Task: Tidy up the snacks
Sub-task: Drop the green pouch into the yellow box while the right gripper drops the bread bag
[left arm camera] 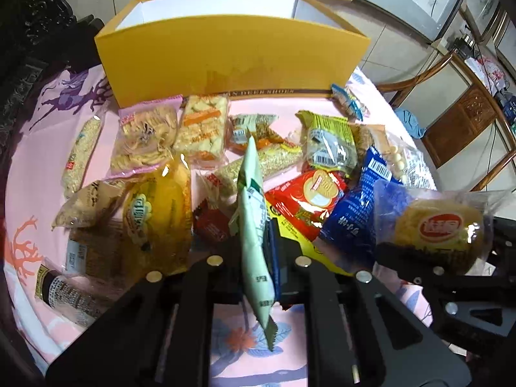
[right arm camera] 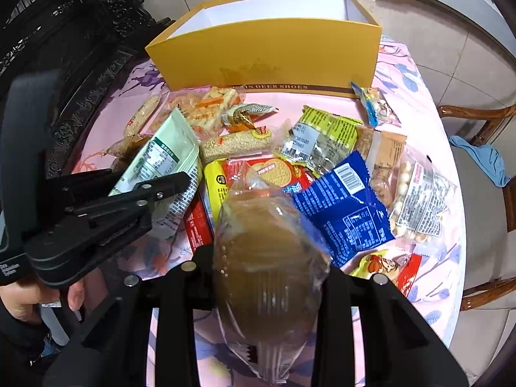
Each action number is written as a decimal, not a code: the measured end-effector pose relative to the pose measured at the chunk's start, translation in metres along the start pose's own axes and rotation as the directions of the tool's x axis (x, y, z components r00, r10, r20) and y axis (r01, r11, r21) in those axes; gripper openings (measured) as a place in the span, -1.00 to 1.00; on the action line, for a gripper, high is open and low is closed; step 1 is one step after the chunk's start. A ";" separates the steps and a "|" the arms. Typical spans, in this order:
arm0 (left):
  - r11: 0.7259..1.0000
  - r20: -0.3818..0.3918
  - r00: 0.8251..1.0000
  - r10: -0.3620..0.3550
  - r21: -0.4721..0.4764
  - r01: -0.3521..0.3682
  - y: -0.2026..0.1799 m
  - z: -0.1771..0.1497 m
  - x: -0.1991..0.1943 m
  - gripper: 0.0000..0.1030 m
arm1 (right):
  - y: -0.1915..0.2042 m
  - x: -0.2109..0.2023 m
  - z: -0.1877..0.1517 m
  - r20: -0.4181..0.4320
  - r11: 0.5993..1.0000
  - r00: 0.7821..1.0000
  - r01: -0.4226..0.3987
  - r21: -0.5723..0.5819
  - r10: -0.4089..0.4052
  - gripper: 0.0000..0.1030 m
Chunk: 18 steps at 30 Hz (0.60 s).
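Observation:
A pale green snack packet [left arm camera: 254, 193] stands edge-on in my left gripper [left arm camera: 258, 242], which is shut on its lower part. The right wrist view shows that same packet [right arm camera: 161, 154] and gripper [right arm camera: 171, 183] at the left, a hand holding it. My right gripper [right arm camera: 269, 267] is shut on a brown bun in clear wrap [right arm camera: 264, 225], also seen at the right of the left wrist view as the bun [left arm camera: 438, 232]. Both hover over several loose snacks on a pink tablecloth [right arm camera: 303, 100]. An open yellow shoe box [right arm camera: 267, 54], white inside, stands behind them.
A blue packet [right arm camera: 342, 206], a red cookie packet [right arm camera: 267, 171] and a green-yellow packet [right arm camera: 322, 132] lie under the grippers. Dark carved furniture [right arm camera: 80, 32] borders the table on the left. A wooden chair [right arm camera: 483, 119] with blue cloth stands to the right.

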<state>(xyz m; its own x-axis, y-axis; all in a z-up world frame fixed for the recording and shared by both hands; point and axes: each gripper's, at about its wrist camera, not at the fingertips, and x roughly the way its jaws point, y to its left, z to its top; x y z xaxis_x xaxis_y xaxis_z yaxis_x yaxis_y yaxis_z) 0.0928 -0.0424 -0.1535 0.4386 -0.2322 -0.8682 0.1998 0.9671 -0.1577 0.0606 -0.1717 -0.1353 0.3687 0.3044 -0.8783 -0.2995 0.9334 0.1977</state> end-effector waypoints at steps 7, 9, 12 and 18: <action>1.000 0.077 0.997 0.003 -0.014 -0.002 0.001 0.025 -0.034 -0.77 | 0.000 -0.010 0.020 0.031 1.000 0.999 -0.007 -0.015 0.008 -0.36; 1.000 0.110 0.994 0.015 -0.005 -0.014 -0.002 0.040 -0.046 -0.77 | -0.003 -0.015 0.032 0.048 1.000 0.999 -0.014 -0.015 0.015 -0.36; 1.000 0.150 0.988 0.023 -0.011 -0.022 0.000 0.069 -0.059 -0.77 | -0.016 -0.026 0.065 0.096 1.000 0.995 -0.024 -0.011 0.025 -0.36; 0.998 0.209 0.976 0.066 -0.028 -0.062 0.010 0.150 -0.067 -0.77 | -0.028 -0.038 0.142 0.176 0.999 0.984 -0.030 -0.013 0.032 -0.36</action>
<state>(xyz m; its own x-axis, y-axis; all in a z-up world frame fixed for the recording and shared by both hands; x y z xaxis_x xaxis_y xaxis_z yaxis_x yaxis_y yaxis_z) 0.1964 -0.0332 -0.0261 0.6241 -0.1842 -0.7594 0.1479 0.9821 -0.1167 0.1798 -0.1821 -0.0458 0.5080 0.3625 -0.7813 -0.3220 0.9213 0.2181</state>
